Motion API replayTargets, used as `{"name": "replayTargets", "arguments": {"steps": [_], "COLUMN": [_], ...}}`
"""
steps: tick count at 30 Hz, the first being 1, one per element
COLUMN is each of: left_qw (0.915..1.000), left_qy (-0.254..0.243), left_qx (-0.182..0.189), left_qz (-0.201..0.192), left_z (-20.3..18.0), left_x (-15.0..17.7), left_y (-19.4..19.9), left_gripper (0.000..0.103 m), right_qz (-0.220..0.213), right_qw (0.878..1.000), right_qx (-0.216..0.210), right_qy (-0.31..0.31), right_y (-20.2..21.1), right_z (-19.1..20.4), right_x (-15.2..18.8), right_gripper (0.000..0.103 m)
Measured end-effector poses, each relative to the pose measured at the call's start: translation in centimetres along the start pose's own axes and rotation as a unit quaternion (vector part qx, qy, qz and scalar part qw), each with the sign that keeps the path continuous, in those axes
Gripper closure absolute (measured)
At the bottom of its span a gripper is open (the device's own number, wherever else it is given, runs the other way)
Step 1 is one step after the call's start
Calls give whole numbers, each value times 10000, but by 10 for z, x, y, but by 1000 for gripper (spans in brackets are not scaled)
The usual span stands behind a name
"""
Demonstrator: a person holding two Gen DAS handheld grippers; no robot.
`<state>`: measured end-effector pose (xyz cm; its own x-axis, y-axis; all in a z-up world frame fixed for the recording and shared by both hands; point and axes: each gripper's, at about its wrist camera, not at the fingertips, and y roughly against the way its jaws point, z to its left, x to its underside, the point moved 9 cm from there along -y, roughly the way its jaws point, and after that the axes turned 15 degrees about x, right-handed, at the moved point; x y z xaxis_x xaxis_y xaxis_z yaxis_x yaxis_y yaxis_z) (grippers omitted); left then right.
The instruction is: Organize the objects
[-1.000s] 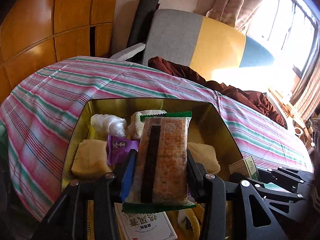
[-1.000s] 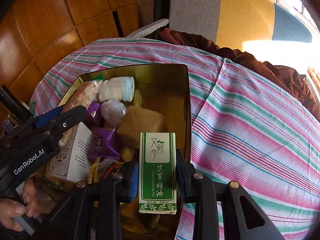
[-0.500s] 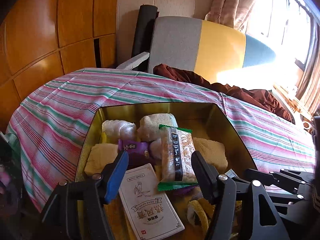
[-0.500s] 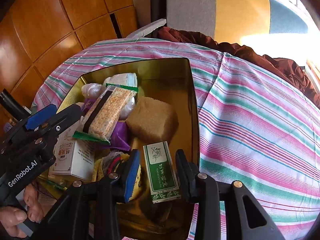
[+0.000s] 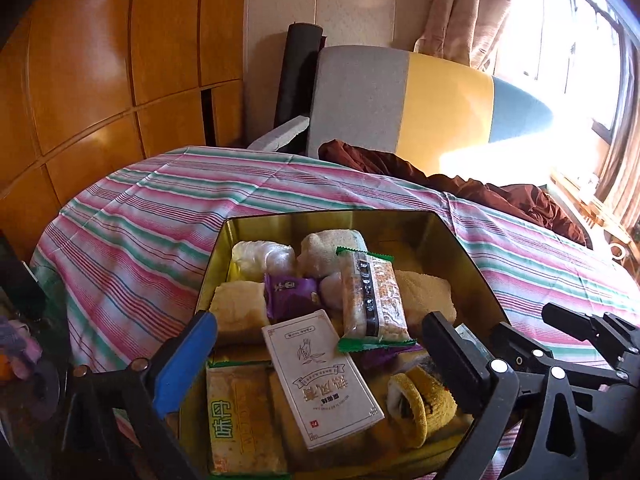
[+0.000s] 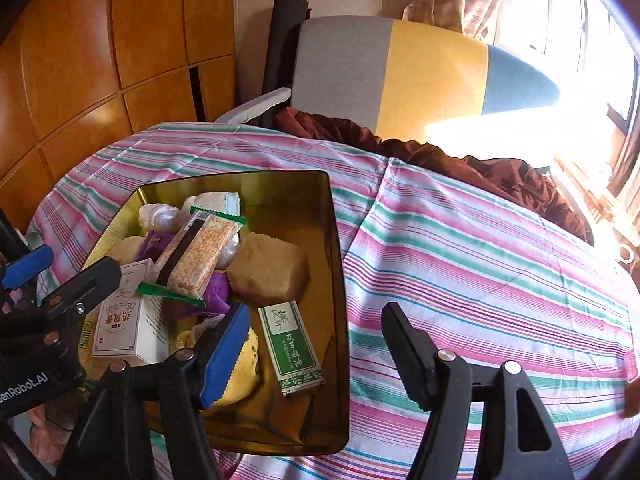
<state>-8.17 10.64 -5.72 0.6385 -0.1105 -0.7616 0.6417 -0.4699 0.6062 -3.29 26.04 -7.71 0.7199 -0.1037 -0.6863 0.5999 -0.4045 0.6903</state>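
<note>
- A second ago the left gripper was squeezing the cracker pack and the right gripper was squeezing the green box. Both things have been let go, and both now lie in the gold tin.
- Left view: the left gripper's fingers are wide apart and hold nothing. The cracker pack lies on top of the pile in the tin, leaning on a purple packet. A white box lies just in front of it, between the fingers.
- Right view: the right gripper is wide open and holds nothing. The green box lies flat in the tin by its right wall, next to a brown sponge cake. The tin sits on a striped cloth.
</note>
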Motion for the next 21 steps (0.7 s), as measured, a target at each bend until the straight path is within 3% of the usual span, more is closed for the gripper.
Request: {"name": "replayTargets", "arguments": {"steps": [3, 8, 21], "left_qw": [9999, 9989, 9978], "left_qy": [104, 219, 509], "left_qx": [-19, -385, -348], "left_qz": [-70, -157, -227], "left_z": [2, 7, 10], "left_x": [5, 14, 28], "left_y": [12, 26, 31], "left_gripper": [0, 0, 2], "right_qz": [-124, 12, -117], "right_qw": [9995, 9989, 9987], "right_qx": [266, 269, 249], "right_qy": [-132, -375, -433], "right_y": [7, 8, 14], "right_z": [-9, -15, -12], "right_x": [4, 16, 12], "right_gripper": [24, 24, 24]}}
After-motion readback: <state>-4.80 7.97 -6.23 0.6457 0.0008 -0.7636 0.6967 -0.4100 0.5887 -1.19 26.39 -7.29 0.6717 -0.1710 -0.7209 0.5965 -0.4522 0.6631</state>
